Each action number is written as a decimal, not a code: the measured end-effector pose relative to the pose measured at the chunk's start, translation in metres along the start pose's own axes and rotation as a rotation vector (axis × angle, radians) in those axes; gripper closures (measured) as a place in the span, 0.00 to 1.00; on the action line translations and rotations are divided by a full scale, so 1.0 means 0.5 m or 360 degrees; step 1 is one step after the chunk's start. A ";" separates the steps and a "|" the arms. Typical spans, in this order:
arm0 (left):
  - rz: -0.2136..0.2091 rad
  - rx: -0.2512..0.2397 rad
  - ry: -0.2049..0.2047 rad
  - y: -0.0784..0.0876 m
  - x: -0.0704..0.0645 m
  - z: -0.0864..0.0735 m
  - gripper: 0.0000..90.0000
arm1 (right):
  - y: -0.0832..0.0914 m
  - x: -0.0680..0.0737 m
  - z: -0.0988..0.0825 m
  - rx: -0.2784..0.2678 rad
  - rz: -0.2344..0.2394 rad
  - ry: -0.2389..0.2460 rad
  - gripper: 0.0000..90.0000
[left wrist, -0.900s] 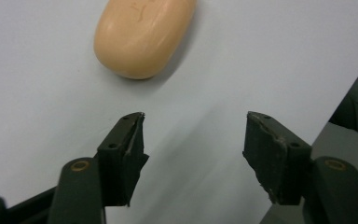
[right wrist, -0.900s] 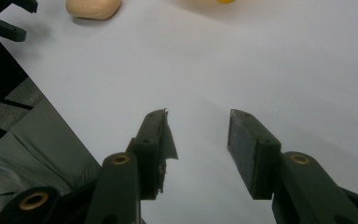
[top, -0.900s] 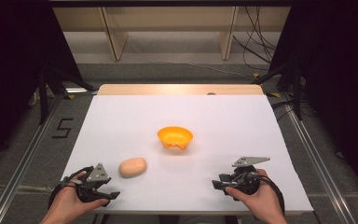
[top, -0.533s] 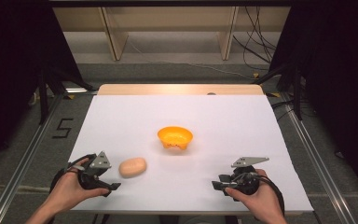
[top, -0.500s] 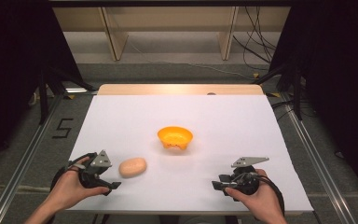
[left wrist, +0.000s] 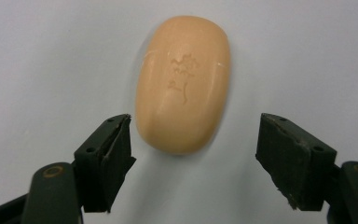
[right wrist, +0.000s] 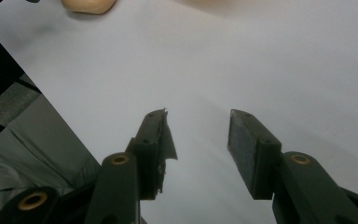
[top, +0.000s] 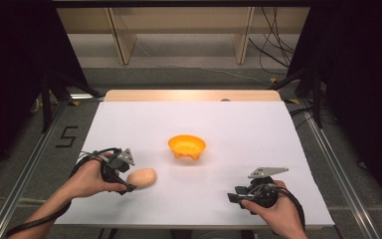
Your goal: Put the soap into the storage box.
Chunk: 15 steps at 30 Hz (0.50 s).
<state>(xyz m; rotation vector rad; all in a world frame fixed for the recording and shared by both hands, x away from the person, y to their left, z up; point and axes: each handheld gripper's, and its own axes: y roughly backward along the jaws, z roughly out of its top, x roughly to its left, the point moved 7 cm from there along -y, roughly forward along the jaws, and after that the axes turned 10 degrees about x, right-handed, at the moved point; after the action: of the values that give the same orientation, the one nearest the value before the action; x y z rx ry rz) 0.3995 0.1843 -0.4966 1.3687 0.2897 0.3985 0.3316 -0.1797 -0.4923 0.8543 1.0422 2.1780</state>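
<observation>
A peach-coloured oval soap bar (top: pixel 142 177) (left wrist: pixel 182 84) lies flat on the white table (top: pixel 238 134), left of centre near the front. My left gripper (top: pixel 128 180) (left wrist: pixel 193 158) is open right at the soap's near end, one jaw on each side, not touching it. An orange bowl (top: pixel 187 146) stands in the middle of the table. My right gripper (top: pixel 233 197) (right wrist: pixel 198 135) is open low over bare table at the front right, with nothing between its jaws. The soap bar (right wrist: pixel 88 4) also peeks in at the top left of the right gripper view.
The table's front edge runs just below both hands. A wooden strip (top: pixel 194 95) borders the far edge. Grey floor with metal rails (top: pixel 27 169) flanks the table, and cables (top: pixel 273 55) lie at the back right.
My left gripper has moved forward and right, up to the soap bar, with its jaws now on either side of the near end. The right gripper has stayed put.
</observation>
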 end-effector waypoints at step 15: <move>-0.0073 0.0136 -0.0134 -0.024 0.011 0.050 0.26 | -0.006 0.003 0.003 -0.0046 0.0000 -0.0037 0.63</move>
<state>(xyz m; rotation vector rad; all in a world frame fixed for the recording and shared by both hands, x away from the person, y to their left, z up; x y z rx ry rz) 0.4165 0.1630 -0.5034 1.4564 0.2704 0.2922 0.3323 -0.1762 -0.4934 0.8645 0.9969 2.1728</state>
